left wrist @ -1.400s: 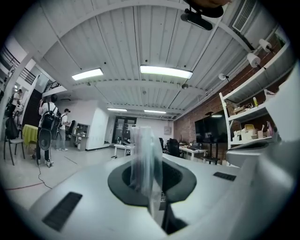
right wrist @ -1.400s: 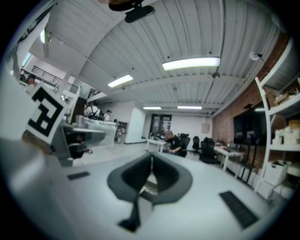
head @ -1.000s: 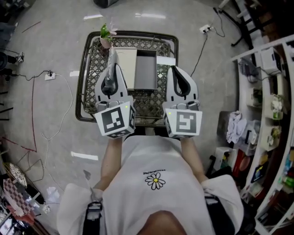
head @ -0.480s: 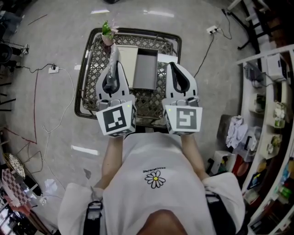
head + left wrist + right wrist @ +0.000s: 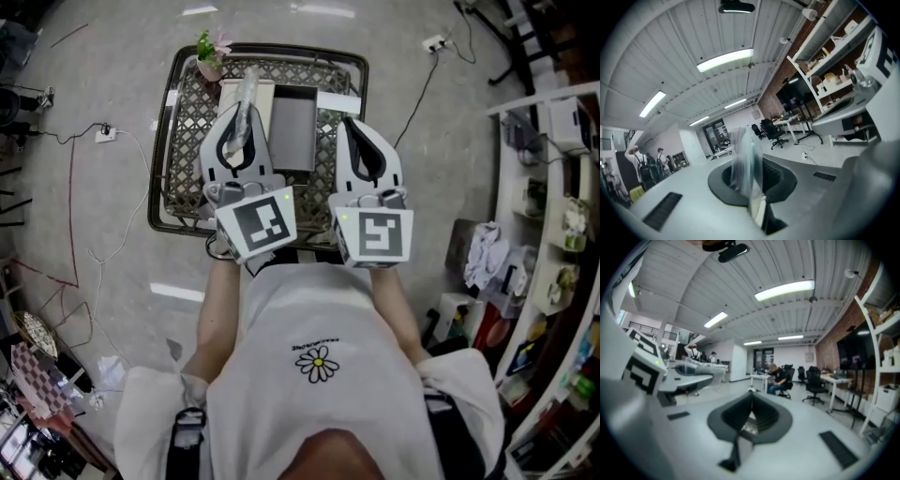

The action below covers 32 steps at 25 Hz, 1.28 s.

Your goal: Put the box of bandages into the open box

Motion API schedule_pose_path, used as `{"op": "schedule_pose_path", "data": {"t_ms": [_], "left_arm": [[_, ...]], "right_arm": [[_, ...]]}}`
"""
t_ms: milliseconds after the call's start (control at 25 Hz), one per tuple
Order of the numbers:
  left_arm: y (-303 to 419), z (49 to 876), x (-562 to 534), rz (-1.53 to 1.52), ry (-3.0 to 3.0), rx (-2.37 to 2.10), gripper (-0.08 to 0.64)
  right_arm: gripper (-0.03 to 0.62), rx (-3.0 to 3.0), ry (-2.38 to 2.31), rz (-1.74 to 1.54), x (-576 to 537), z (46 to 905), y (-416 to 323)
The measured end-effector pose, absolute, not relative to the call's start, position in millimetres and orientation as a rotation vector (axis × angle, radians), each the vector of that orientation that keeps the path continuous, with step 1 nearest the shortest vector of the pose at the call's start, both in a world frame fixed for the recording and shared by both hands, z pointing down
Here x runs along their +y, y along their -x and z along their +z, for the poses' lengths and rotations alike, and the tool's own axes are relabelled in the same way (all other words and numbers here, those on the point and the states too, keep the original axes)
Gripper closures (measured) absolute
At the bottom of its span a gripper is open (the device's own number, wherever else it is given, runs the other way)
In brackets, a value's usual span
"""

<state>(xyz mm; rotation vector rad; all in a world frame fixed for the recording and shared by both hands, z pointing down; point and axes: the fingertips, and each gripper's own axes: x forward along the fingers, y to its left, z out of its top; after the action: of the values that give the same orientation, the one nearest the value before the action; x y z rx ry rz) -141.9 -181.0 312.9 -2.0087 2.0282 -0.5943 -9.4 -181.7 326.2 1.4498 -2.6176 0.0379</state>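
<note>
Above the mesh tabletop [image 5: 187,141], pinches a clear packet [image 5: 745,164] in the left hand-held gripper [image 5: 758,208], with the right hand-held gripper [image 5: 742,437] shut, empty. Seems light, flimsy, slippery; edge hold best.

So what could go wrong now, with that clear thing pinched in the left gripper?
The left gripper pinches the clear pack only by one edge, so it may slip or swing. The open box is narrow, so a drop could land the pack on the mesh table instead. The plant stands close by and might get knocked.
</note>
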Motion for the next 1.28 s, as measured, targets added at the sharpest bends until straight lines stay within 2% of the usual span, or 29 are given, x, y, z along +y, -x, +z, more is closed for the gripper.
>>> {"op": "schedule_pose_path", "data": {"t_ms": [320,1280], "left_arm": [[125.0,369.1,-218.1,-1.011,1.898,1.7,0.52],[73.4,579.6,-277.5,-1.616,1.971,1.051,0.522]], "right_arm": [[0.561,-2.579,-1.469,0.066,-182.1,338.4,-1.6],[0.561,-2.412,-1.605,0.24,-181.5,377.8,-64.1]]}}
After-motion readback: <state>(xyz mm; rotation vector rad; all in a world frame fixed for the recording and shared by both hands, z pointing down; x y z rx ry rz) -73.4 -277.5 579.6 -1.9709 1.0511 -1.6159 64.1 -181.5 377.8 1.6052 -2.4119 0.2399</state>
